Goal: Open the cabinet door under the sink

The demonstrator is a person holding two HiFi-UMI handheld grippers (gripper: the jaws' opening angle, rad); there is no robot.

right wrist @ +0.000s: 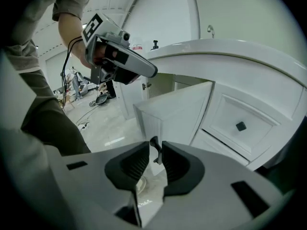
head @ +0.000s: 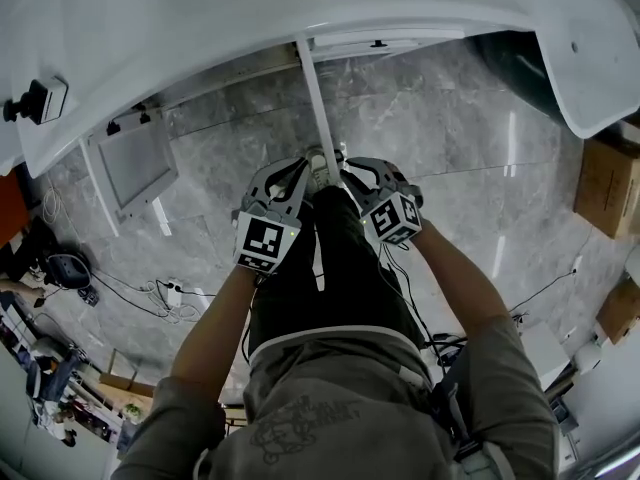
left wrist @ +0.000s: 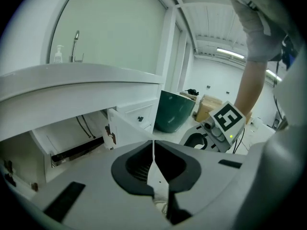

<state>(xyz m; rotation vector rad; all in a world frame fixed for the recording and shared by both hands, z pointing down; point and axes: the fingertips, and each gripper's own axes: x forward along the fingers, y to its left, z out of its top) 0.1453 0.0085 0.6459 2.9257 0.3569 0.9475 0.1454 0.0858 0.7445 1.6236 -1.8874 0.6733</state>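
cabinet door (head: 316, 98) under the sink counter (head: 200, 28) stands swung out into the room, seen edge-on in the head view as a thin white strip running from the counter toward the person. both grippers meet at its free end. left gripper (head: 303, 172) sits on the door's left side; in the left gripper view its jaws are pressed together on the thin white door edge, hinged end of the door visible beyond at the open cabinet. right gripper (head: 346, 172) sits on the right side; in the right gripper view its jaws are drawn in close on either side of a small dark door handle (right wrist: 155, 150), only a narrow gap left. a closed drawer (right wrist: 240, 126) with a dark knob is to the right of the door. a dark green tub (left wrist: 175, 110) stands on the grey marble floor (head: 450, 128) beyond the cabinet. a cardboard box (head: 605, 183) sits at the far right.
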